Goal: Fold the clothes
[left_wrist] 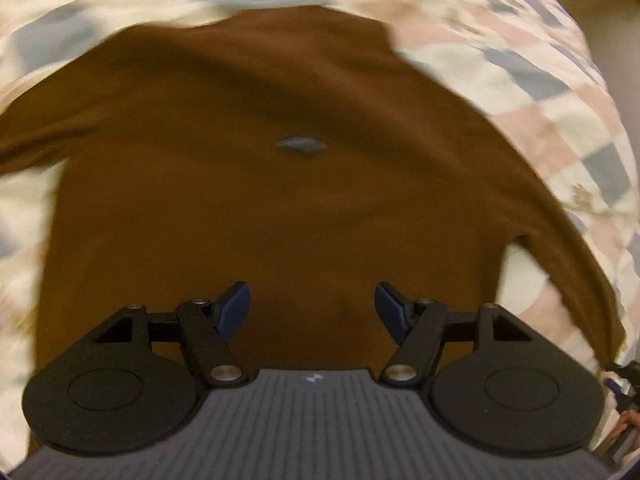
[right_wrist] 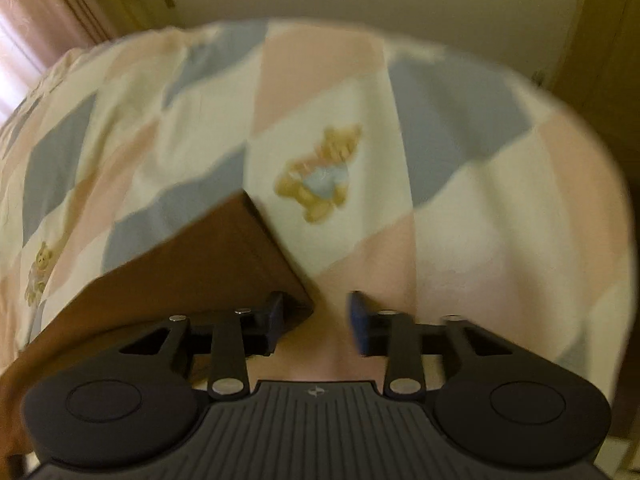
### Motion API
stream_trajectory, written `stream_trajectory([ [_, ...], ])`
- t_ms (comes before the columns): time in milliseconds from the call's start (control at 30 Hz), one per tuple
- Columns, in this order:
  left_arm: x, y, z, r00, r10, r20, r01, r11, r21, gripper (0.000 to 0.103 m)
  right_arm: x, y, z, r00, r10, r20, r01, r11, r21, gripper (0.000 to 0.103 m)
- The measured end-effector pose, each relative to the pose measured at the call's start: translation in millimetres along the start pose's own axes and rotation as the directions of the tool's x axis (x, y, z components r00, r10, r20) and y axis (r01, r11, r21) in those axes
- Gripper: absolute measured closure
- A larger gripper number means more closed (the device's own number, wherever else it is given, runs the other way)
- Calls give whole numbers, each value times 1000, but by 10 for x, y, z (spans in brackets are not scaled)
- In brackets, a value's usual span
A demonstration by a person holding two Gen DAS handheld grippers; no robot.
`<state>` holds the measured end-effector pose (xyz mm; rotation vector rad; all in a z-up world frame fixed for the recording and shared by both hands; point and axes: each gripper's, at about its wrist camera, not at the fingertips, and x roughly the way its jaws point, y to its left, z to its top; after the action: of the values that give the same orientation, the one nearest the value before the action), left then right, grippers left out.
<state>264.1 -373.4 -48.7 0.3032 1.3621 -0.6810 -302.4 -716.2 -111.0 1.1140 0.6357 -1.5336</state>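
Note:
A brown long-sleeved shirt (left_wrist: 260, 184) lies spread flat on a checked bedspread, with a small grey mark at its middle. My left gripper (left_wrist: 312, 312) hovers over the shirt's near part, jaws wide open and empty. In the right wrist view a brown sleeve end (right_wrist: 224, 256) lies on the bedspread, reaching in from the lower left. My right gripper (right_wrist: 316, 320) is open and empty, its left fingertip (right_wrist: 275, 316) right by the sleeve's cuff corner. Both views are motion-blurred.
The bedspread (right_wrist: 460, 184) has pink, blue and cream diamonds with teddy-bear prints (right_wrist: 320, 172). A wall and a curtained window (right_wrist: 28, 32) lie beyond the bed. The bed's edge shows at the right of the left wrist view (left_wrist: 600, 92).

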Motion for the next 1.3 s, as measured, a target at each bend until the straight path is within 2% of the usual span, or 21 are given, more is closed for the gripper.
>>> stream_trajectory([
  [33,-86,136,-95,1000,25,6,-25,1000,-14,24,-103,102,-68,1000,20,12,-19,1000,-21,60],
  [100,-220,350,-270,996,92,15,-92,995,-25,11,-224,300,-299,984,172,-53,-173,985,-23,60],
  [167,-325,515,-429,988,151,27,-150,988,-36,10,-260,552,-656,953,242,-182,-254,966,-46,60],
  [267,-495,706,-640,982,188,8,-187,980,-64,10,-462,939,-1312,900,267,-344,-334,930,-154,60],
  [367,-758,774,-839,980,196,35,-195,980,-41,5,-961,1279,-1936,847,299,-440,-446,850,-281,55],
  [433,-1001,782,-992,975,205,86,-206,979,1,3,-1344,1446,-2275,825,314,-470,-501,793,-348,52],
  [467,-1123,785,-1070,972,207,113,-211,977,24,2,-1568,1521,-2452,816,325,-477,-527,758,-384,46],
  [500,-1252,786,-1153,968,207,144,-216,975,51,1,-1757,1573,-2581,815,329,-477,-540,731,-418,41],
  [567,-1523,799,-1328,956,206,209,-231,968,101,1,-2181,1643,-2835,833,340,-437,-539,679,-498,38],
  [600,-1667,807,-1421,948,207,243,-241,963,124,1,-2380,1667,-2941,842,348,-414,-533,657,-533,33],
  [667,-1952,827,-1601,929,226,293,-274,952,137,1,-2739,1694,-3109,861,361,-358,-508,639,-577,26],
  [767,-2317,922,-1831,912,236,334,-297,944,146,1,-3246,1606,-3316,872,397,-285,-486,641,-594,16],
  [867,-2613,1018,-2022,913,221,343,-286,946,151,1,-3643,1492,-3500,877,419,-236,-471,648,-599,10],
  [933,-2765,1112,-2116,927,184,326,-240,961,141,1,-3843,1414,-3596,879,420,-225,-465,650,-601,10],
  [1033,-2947,1185,-2282,936,149,319,-203,969,142,1,-4095,1276,-3727,887,406,-222,-452,658,-602,9],
  [1167,-3098,1211,-2512,941,113,318,-176,969,175,1,-4316,1077,-3852,888,395,-237,-454,666,-591,8],
  [1300,-3118,1203,-2669,947,100,304,-167,965,201,1,-4477,922,-3992,902,368,-224,-424,669,-610,8],
])
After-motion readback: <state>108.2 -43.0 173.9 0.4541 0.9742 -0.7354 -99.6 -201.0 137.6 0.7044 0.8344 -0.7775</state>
